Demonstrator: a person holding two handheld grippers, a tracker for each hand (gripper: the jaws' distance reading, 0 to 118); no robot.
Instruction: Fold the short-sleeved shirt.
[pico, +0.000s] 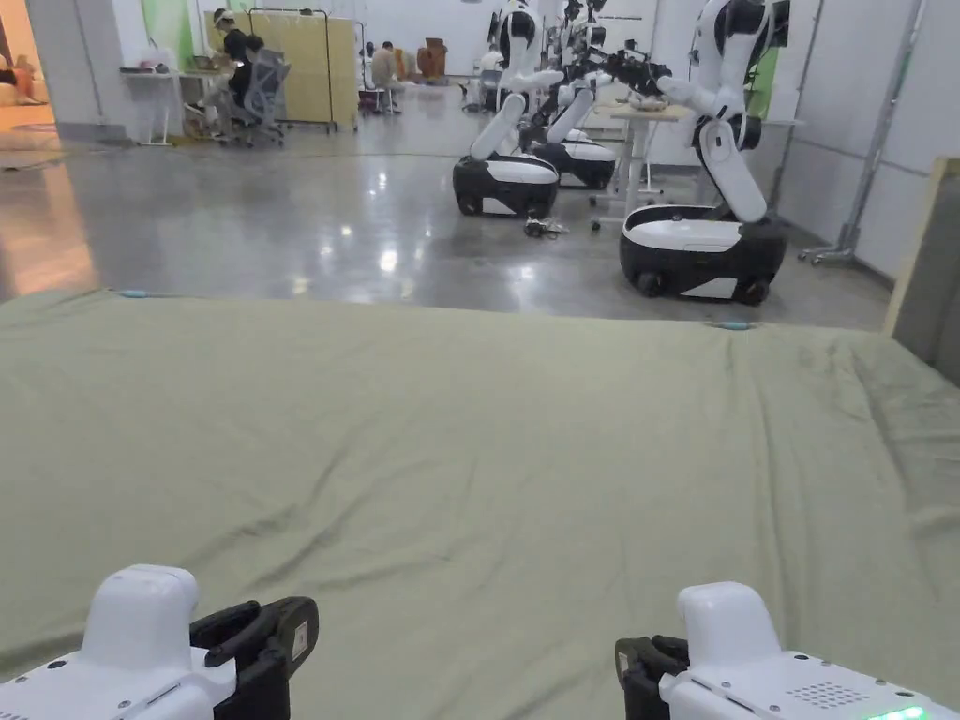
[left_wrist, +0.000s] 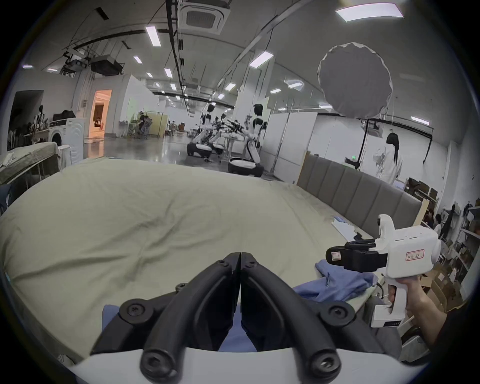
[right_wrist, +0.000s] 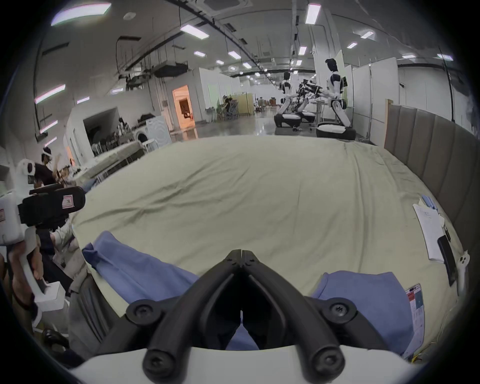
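Jaws pressed together, empty, we held the left gripper (left_wrist: 240, 256) and right gripper (right_wrist: 241, 254) above the blue shirt (right_wrist: 145, 270) on the bed (right_wrist: 259, 187).

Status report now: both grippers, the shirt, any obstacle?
Left gripper shut, empty, above the bed. Right gripper shut, empty. Blue shirt crumpled at near edge of green sheet, not yet folded. Papers lie aside, not blocking.
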